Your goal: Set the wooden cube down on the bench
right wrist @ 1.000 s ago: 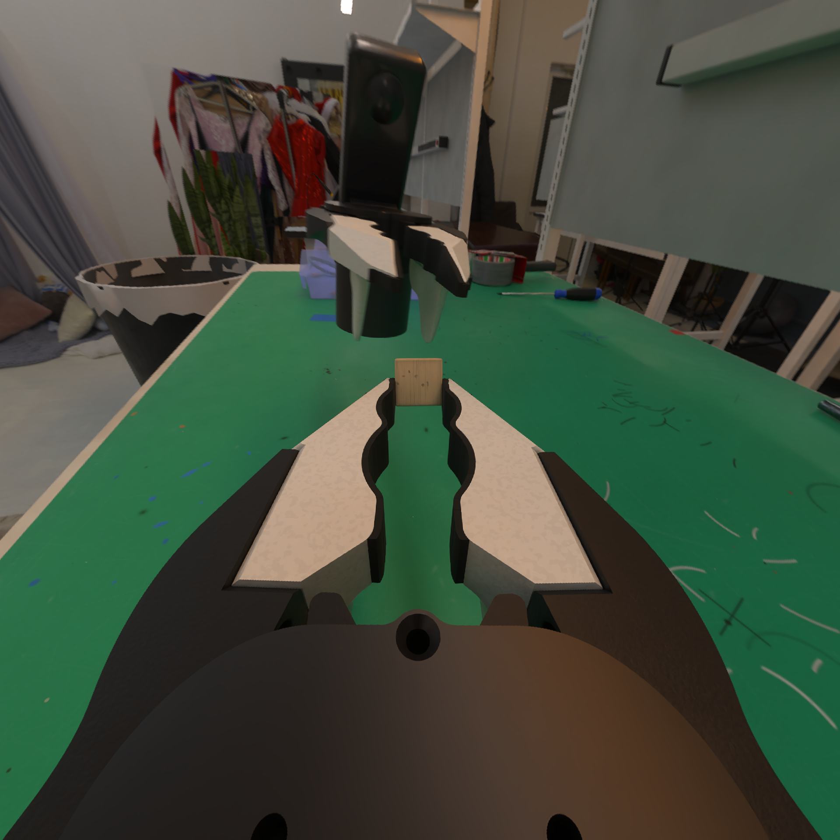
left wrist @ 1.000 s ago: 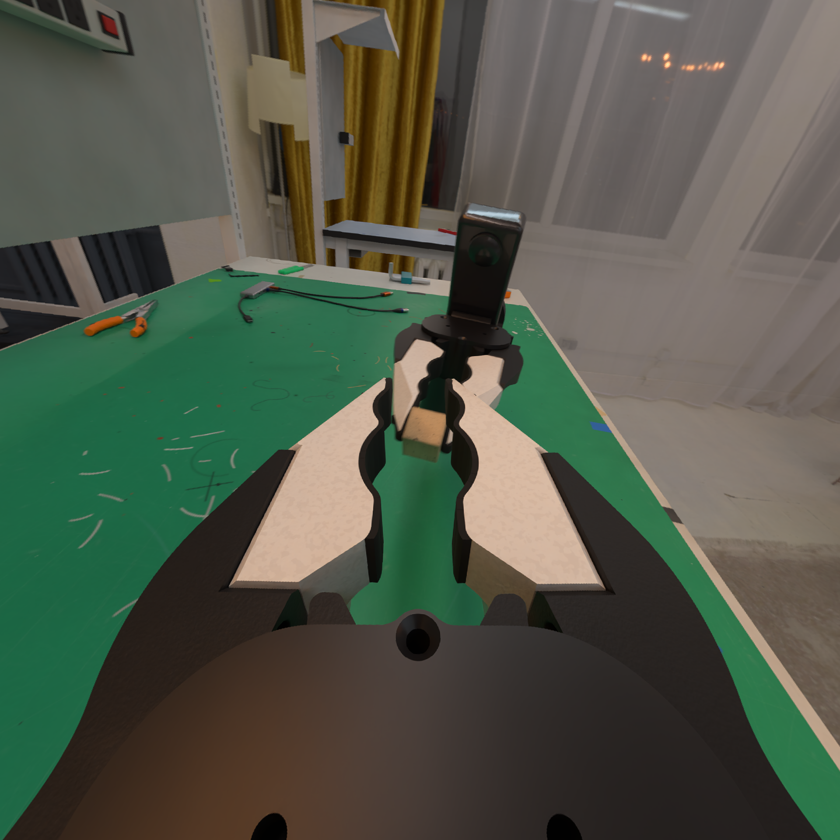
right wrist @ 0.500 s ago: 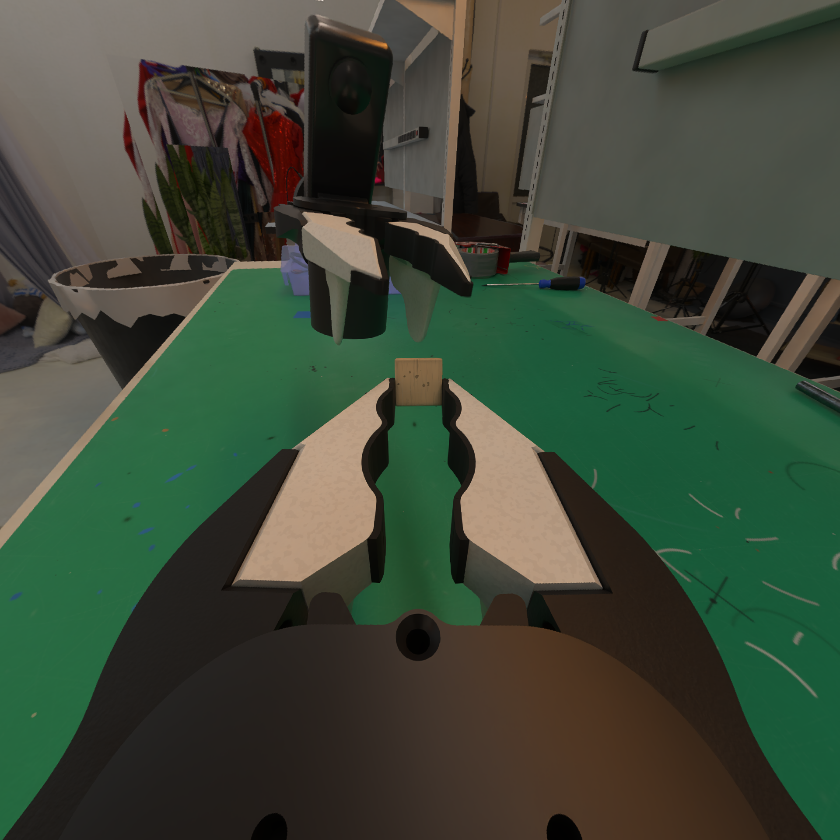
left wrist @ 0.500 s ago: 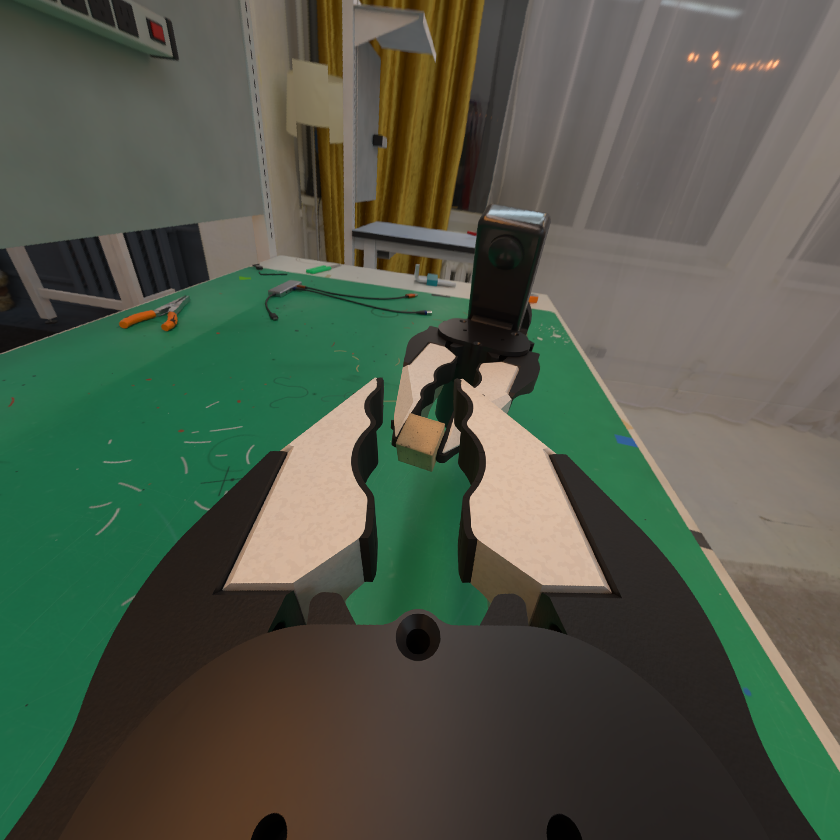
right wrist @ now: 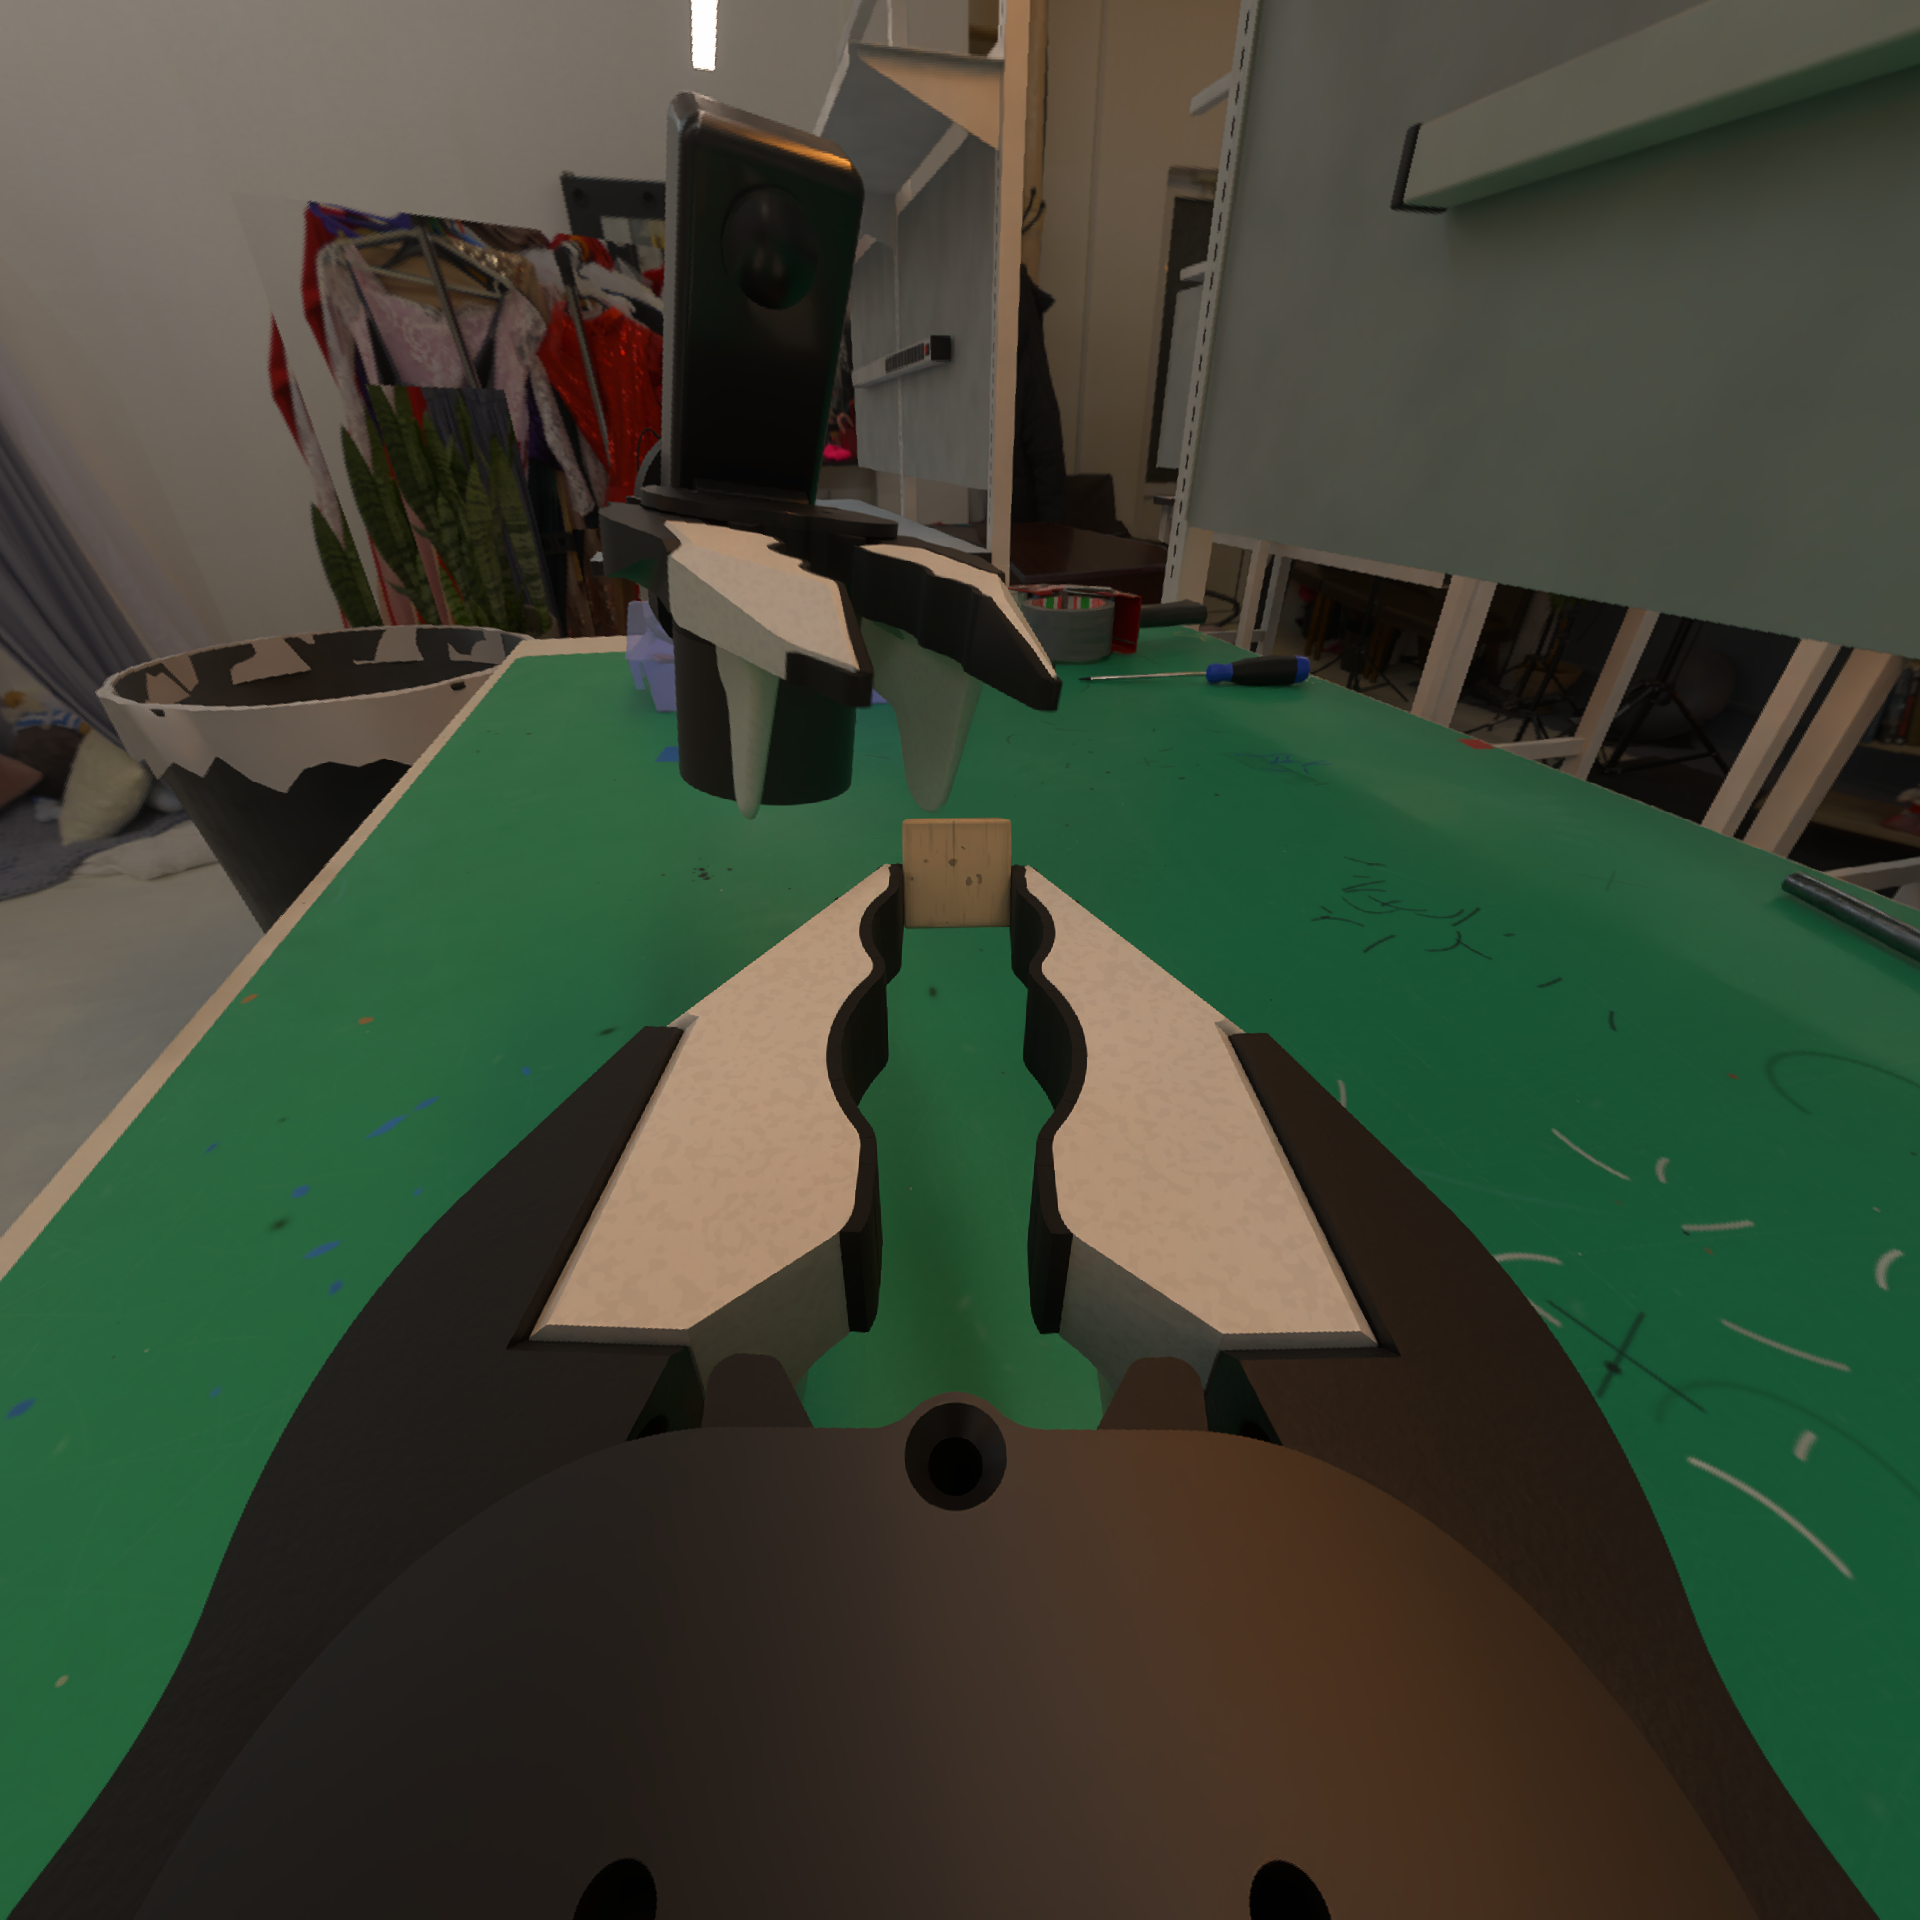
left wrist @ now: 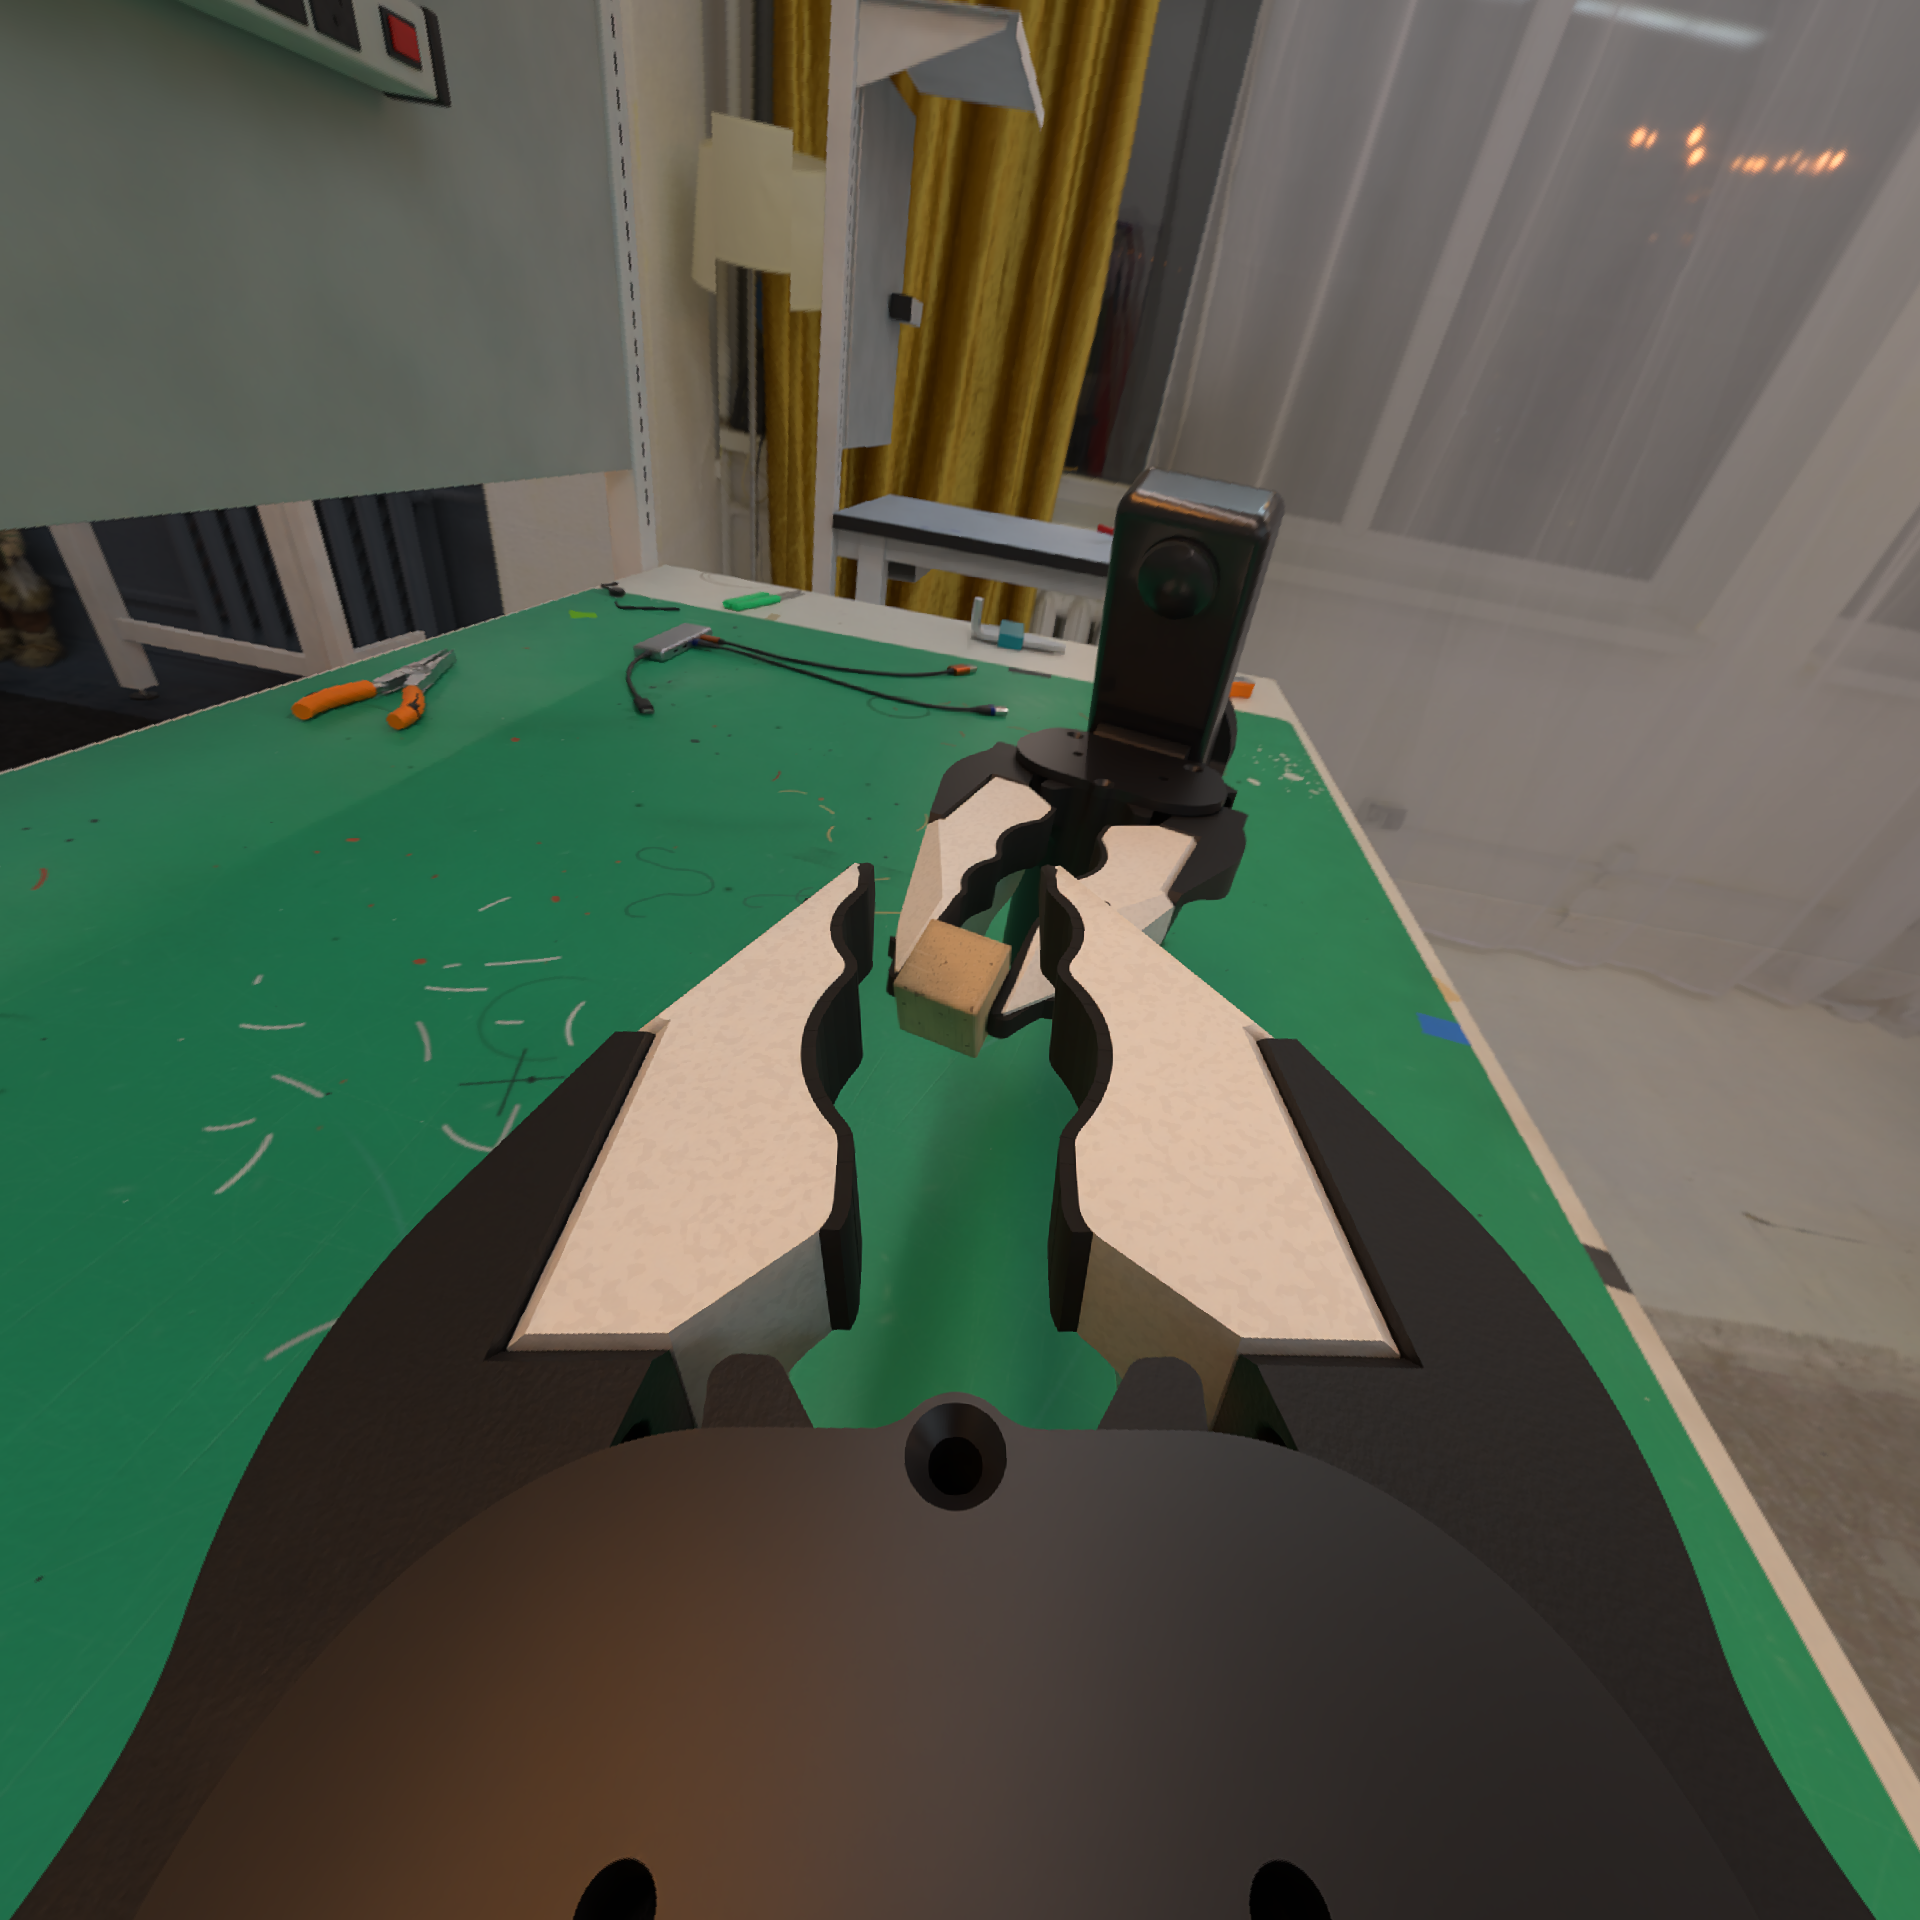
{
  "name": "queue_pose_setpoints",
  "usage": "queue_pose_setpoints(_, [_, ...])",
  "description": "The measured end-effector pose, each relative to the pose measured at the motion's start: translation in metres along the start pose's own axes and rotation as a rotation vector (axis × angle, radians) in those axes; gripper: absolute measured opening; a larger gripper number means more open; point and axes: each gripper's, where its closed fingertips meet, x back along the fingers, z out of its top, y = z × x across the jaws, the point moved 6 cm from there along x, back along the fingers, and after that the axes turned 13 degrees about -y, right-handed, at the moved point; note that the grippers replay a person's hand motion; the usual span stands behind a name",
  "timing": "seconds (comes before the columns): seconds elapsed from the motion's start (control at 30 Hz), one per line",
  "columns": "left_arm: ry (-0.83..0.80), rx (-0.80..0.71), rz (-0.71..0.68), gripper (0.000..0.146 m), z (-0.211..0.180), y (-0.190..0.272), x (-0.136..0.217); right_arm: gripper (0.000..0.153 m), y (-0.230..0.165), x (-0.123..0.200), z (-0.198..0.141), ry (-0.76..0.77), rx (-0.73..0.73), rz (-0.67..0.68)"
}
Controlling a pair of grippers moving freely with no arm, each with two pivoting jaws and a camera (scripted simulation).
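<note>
The wooden cube (right wrist: 956, 873) is clamped between the fingertips of my right gripper (right wrist: 956, 885), a little above the green bench (right wrist: 1299, 1039). In the left wrist view the cube (left wrist: 951, 987) shows tilted in the right gripper (left wrist: 964, 989), just beyond my own fingertips. My left gripper (left wrist: 956, 894) is open and empty. It does not touch the cube. In the right wrist view the left gripper (right wrist: 840, 805) hovers above and to the left of the cube, fingers pointing down.
Orange pliers (left wrist: 374, 691) and a cable with a hub (left wrist: 727, 665) lie at the bench's far end. A screwdriver (right wrist: 1247, 670) and a tape roll (right wrist: 1070, 623) lie at the other end. A patterned pot (right wrist: 301, 717) stands beside the bench edge (left wrist: 1455, 1049).
My left gripper has opened slightly wider and drawn back from the cube, shifting left in the right wrist view. My right gripper has kept its hold on the cube.
</note>
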Motion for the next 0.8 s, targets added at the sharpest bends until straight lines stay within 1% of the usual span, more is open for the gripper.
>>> queue_pose_setpoints(0.07, [-0.005, -0.003, 0.011, 0.031, 0.000, -0.002, 0.000, 0.020, -0.001, 0.001, 0.001, 0.016, 0.002, 0.006])
queue_pose_setpoints(0.1, [-0.008, 0.018, 0.037, 0.028, 0.000, -0.007, 0.002, 0.020, -0.001, 0.003, 0.002, 0.031, -0.001, 0.012])
queue_pose_setpoints(0.13, [-0.014, 0.029, 0.088, 0.021, -0.001, -0.012, 0.006, 0.020, -0.002, 0.005, 0.004, 0.062, 0.001, 0.034])
queue_pose_setpoints(0.17, [-0.014, 0.030, 0.107, 0.018, -0.002, -0.015, 0.008, 0.020, -0.002, 0.007, 0.006, 0.087, 0.003, 0.046])
queue_pose_setpoints(0.2, [-0.005, 0.040, 0.096, 0.018, -0.002, -0.017, 0.011, 0.020, -0.002, 0.008, 0.008, 0.099, 0.007, 0.044])
queue_pose_setpoints(0.3, [0.023, 0.041, 0.046, 0.024, 0.002, -0.012, 0.011, 0.020, 0.000, 0.008, 0.007, 0.086, 0.003, 0.024])
queue_pose_setpoints(0.43, [0.018, 0.029, 0.001, 0.032, 0.003, 0.001, 0.000, 0.020, 0.001, 0.004, 0.003, 0.045, -0.006, -0.009])
queue_pose_setpoints(0.53, [0.008, 0.043, 0.025, 0.031, 0.004, 0.000, -0.002, 0.020, 0.000, 0.003, 0.004, 0.047, 0.000, -0.013])
queue_pose_setpoints(0.57, [0.006, 0.060, 0.041, 0.029, 0.005, -0.003, 0.000, 0.020, 0.000, 0.004, 0.004, 0.059, -0.007, -0.009])
queue_pose_setpoints(0.63, [0.010, 0.072, 0.127, 0.018, 0.004, -0.011, 0.007, 0.020, 0.001, 0.008, 0.007, 0.103, -0.007, 0.020])
queue_pose_setpoints(0.67, [0.013, 0.077, 0.122, 0.017, 0.004, -0.013, 0.009, 0.020, 0.001, 0.010, 0.008, 0.110, -0.003, 0.016])
queue_pose_setpoints(0.7, [0.017, 0.090, 0.102, 0.018, 0.004, -0.014, 0.010, 0.020, 0.001, 0.010, 0.008, 0.107, 0.000, 0.009])
queue_pose_setpoints(0.8, [0.030, 0.079, 0.048, 0.028, 0.006, -0.006, 0.007, 0.020, 0.002, 0.007, 0.006, 0.081, -0.007, -0.011])
